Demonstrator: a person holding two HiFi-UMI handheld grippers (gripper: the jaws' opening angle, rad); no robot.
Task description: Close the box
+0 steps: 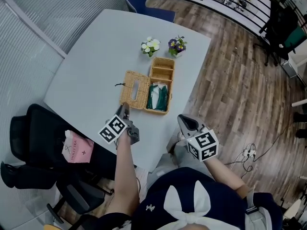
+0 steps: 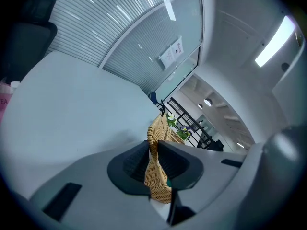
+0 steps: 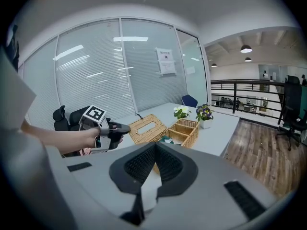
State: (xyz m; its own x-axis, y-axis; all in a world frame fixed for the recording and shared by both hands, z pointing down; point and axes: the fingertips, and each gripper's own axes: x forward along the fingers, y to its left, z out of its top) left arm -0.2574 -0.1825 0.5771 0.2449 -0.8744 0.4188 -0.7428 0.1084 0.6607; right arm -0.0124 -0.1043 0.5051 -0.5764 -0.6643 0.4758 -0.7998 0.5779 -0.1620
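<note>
A wicker box (image 1: 162, 72) stands open on the grey table (image 1: 91, 56), with a dark green packet (image 1: 157, 97) in its near compartment. Its slotted lid (image 1: 135, 89) lies folded out flat to the left. My left gripper (image 1: 124, 107) is at the lid's near edge; in the left gripper view the wicker rim (image 2: 156, 169) is pinched between the pads. My right gripper (image 1: 184, 121) hangs off the table's near right edge, jaws shut with nothing in them. From the right gripper view I see the lid (image 3: 146, 127), the box (image 3: 186, 131) and the left gripper (image 3: 120, 128).
Two small flower pots, white (image 1: 150, 46) and purple (image 1: 176, 45), stand just beyond the box. A black chair (image 1: 43, 138) with a pink carton (image 1: 76, 147) on it sits at the table's near left. Wooden floor lies to the right.
</note>
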